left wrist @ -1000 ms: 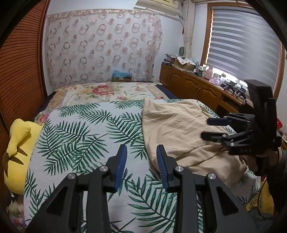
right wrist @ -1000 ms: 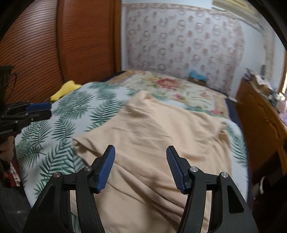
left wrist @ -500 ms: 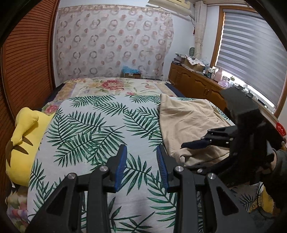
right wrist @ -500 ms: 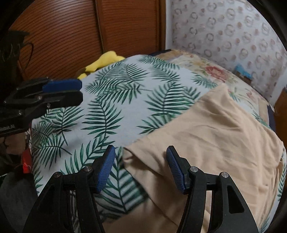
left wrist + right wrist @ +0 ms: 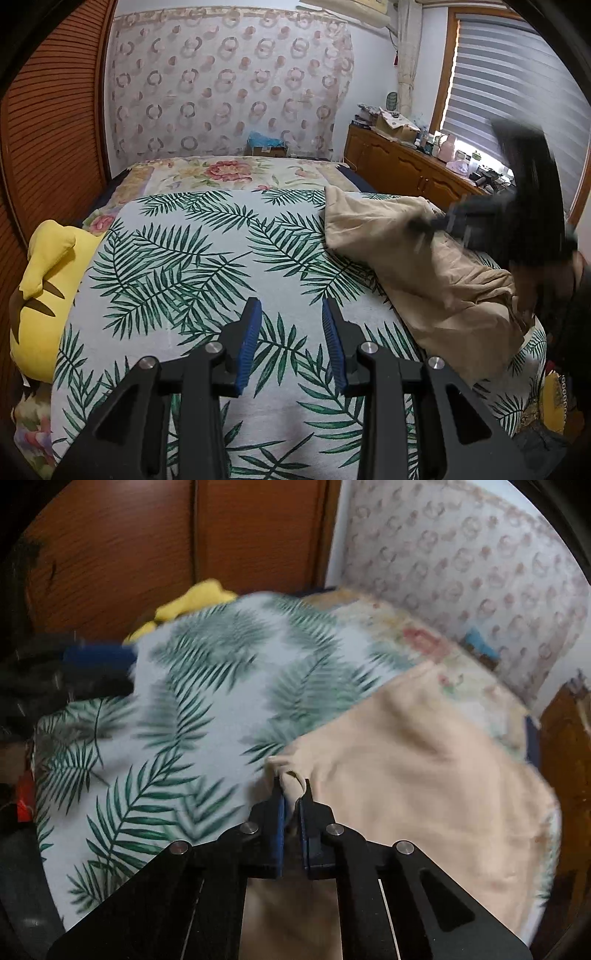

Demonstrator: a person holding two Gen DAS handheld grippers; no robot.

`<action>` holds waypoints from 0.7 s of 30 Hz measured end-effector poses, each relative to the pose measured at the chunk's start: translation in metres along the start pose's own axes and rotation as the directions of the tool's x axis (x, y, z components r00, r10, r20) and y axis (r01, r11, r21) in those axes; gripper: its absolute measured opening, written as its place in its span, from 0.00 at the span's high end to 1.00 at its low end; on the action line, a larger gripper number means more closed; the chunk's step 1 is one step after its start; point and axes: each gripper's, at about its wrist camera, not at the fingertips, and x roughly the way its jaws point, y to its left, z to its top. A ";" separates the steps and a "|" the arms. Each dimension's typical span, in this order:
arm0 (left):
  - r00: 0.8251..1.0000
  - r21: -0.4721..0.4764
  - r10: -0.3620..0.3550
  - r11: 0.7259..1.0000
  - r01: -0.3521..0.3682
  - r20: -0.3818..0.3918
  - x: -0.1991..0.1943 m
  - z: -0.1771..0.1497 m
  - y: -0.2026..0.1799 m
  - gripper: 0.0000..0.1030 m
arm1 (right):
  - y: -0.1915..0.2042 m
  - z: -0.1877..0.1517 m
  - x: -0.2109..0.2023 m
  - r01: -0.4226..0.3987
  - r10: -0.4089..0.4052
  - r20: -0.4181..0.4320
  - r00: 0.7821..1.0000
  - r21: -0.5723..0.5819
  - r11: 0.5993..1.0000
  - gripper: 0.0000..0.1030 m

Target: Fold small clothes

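Right tool (image 5: 293,794) has just been closing, and now it is clamped on a bunched corner of the beige garment (image 5: 406,775), with a little fold of cloth poking up between the blue pads. That garment lies rumpled along the right side of the bed, on top of the palm-leaf bedspread (image 5: 177,266), its near end dragged toward the bed's front corner.

Left tool (image 5: 291,339) hovers over bare bedspread, jaws parted with nothing between them, well apart from the cloth. From its camera the right tool (image 5: 436,223) shows only as a dark blur over the garment's far side.

By my reading this is the very start of the fold: one corner caught, the cloth not yet spread. Next, I'd say, the left tool needs to cross over and take a second corner or edge, so the two can lift and pull the piece flat on open bedspread before any crease is made.

Round about: a yellow plush toy (image 5: 48,280) at the bed's left edge, a floral quilt (image 5: 229,173) further up, a wooden cabinet (image 5: 402,166) cluttered under the window blind (image 5: 509,110). No writing or brand is legible anywhere, not even on the cardboard box on the cabinet.
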 end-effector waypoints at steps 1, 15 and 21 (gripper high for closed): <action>1.000 -0.003 -0.005 1.000 0.005 -0.002 0.001 -0.001 0.000 0.69 | -0.013 0.004 -0.008 0.029 -0.029 0.014 0.999 0.014 0.999 0.96; 1.000 0.016 -0.022 1.000 0.022 -0.023 0.007 -0.002 -0.012 0.69 | -0.215 0.016 -0.038 0.411 -0.405 -0.074 0.911 0.226 0.883 0.97; 0.999 0.033 -0.032 0.999 0.033 -0.032 0.009 -0.003 -0.019 0.69 | -0.239 -0.010 -0.021 0.504 -0.474 -0.173 0.863 0.264 0.822 0.91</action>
